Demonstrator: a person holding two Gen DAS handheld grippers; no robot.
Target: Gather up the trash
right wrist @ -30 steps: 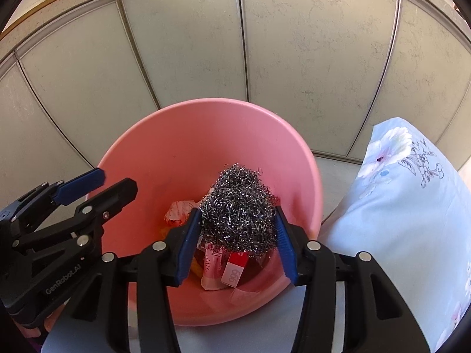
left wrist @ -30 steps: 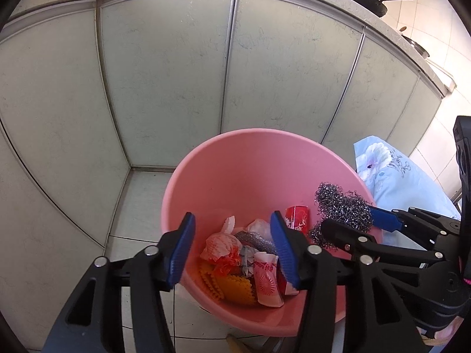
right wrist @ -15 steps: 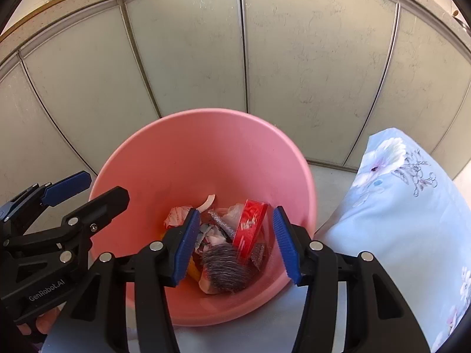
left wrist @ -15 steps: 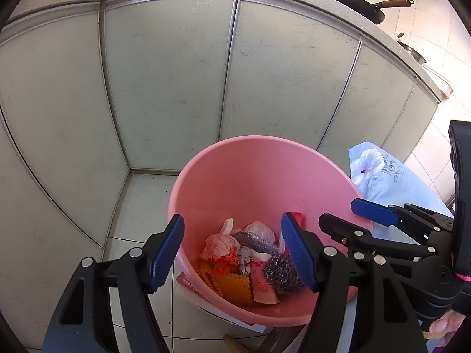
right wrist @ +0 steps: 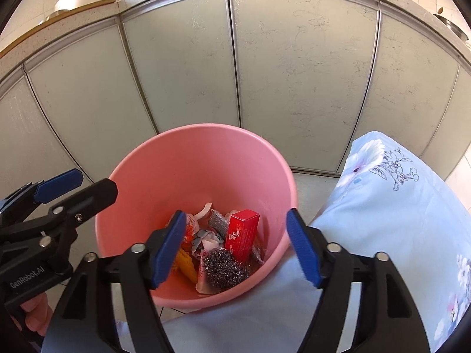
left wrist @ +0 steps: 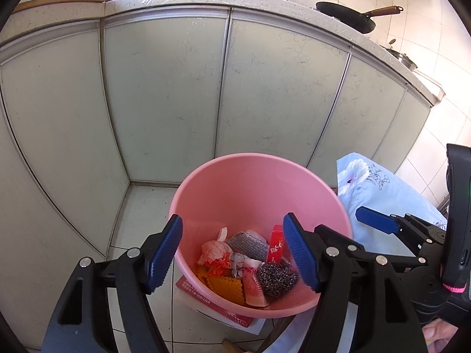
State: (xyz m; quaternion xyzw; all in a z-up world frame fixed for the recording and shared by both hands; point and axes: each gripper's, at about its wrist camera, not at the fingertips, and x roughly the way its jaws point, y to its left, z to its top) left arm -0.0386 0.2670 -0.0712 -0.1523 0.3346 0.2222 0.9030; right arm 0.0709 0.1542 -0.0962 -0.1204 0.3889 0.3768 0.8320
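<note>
Both grippers empty above the pink bucket [right wrist: 203, 158].
Left gripper [left wrist: 232, 253] and right gripper [right wrist: 237, 247] jaws opening, nothing between; steel-wool scourer [right wrist: 225, 267] lies inside bucket, beside red carton [right wrist: 243, 234].

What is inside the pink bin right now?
The pink bin holds a steel wool scourer, a red carton, a grey mesh scrubber, an orange ridged piece and crumpled wrappers. The pile hides whatever lies beneath it.
</note>
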